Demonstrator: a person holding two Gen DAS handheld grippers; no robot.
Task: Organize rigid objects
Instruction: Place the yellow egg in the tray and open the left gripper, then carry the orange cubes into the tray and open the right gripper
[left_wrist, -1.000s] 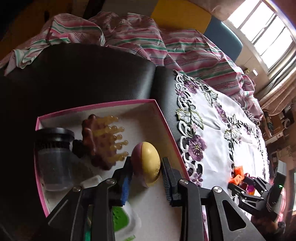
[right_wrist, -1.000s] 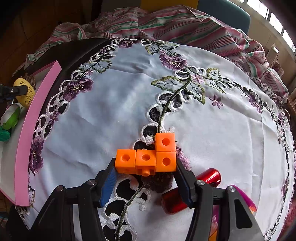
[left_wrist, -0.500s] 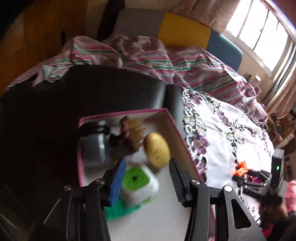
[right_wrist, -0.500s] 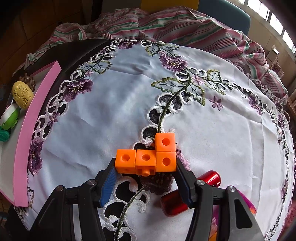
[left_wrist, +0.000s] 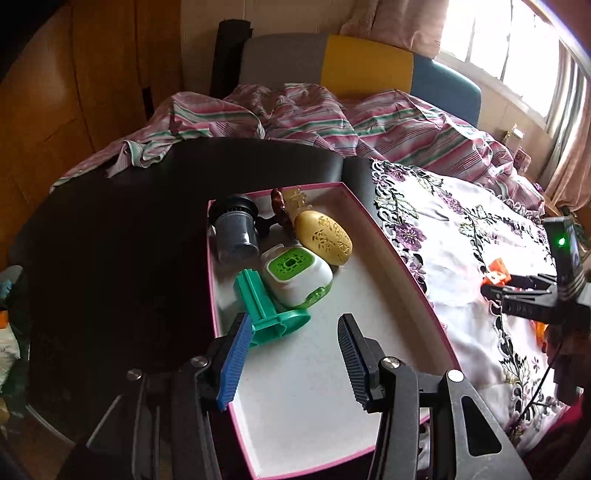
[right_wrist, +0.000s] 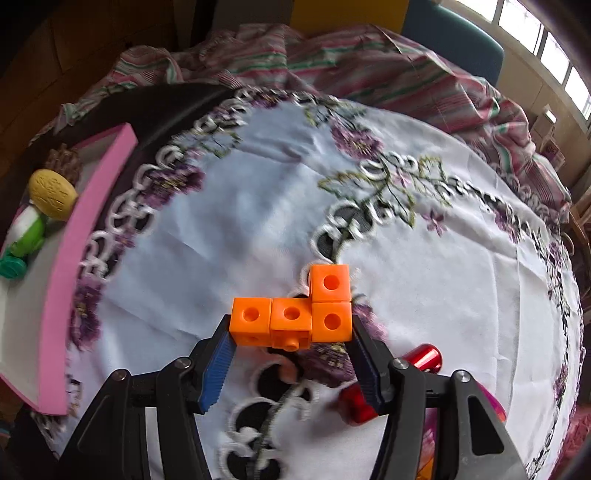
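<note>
A pink-rimmed white box (left_wrist: 391, 251) holds a yellow egg-shaped object (left_wrist: 323, 238), a green-and-white case (left_wrist: 297, 273), a teal plastic piece (left_wrist: 267, 314), a dark jar (left_wrist: 234, 230) and a brown massager (left_wrist: 286, 208). My left gripper (left_wrist: 290, 363) is open and empty above the box's near part. My right gripper (right_wrist: 290, 352) is shut on an orange block cluster (right_wrist: 295, 314), held above the embroidered cloth (right_wrist: 258, 206). The box also shows at the left of the right wrist view (right_wrist: 88, 229).
A red metal cylinder (right_wrist: 421, 360) and a pink-orange object (right_wrist: 491, 406) lie on the cloth behind my right gripper. A striped blanket (left_wrist: 332, 122) is bunched at the far side. A black surface (left_wrist: 110, 240) lies left of the box.
My left gripper let go of the yellow egg-shaped object in the box and drew back and up, open. My right gripper lifted the orange block cluster off the cloth.
</note>
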